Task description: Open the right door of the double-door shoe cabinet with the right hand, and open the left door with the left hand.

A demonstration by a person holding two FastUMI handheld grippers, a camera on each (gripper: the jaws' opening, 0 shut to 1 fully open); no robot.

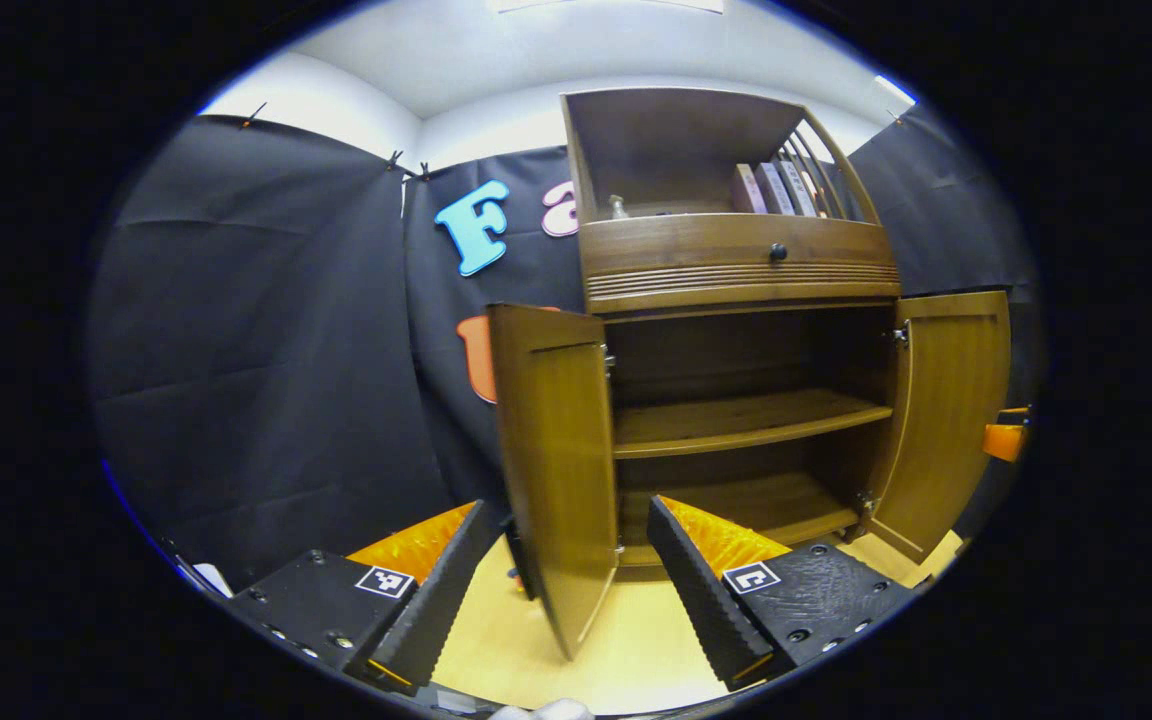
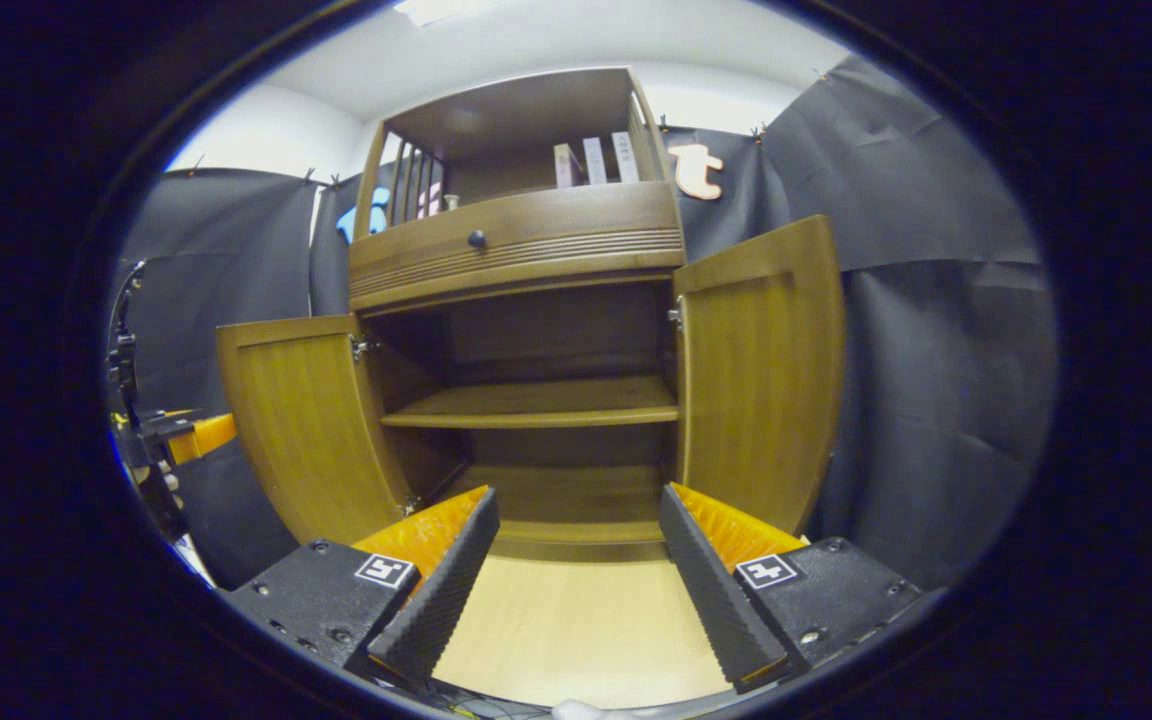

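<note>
Pale wood floor (image 2: 576, 630), black cloth walls. Shoe cabinet (image 2: 526, 260): left door (image 1: 556, 450), right door (image 2: 761, 370) swung out; shelf (image 2: 536, 405) bare; books (image 2: 596, 160) above. Both tongs (image 1: 571, 570) (image 2: 576, 570) released, gripping nothing.

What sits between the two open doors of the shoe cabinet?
In the right gripper view, between the left door and the right door lies the open cabinet interior with one bare wooden shelf and nothing on it.

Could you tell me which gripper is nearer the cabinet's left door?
Left. The left gripper straddles the left door edge, open; the right gripper faces the cabinet's middle.
</note>
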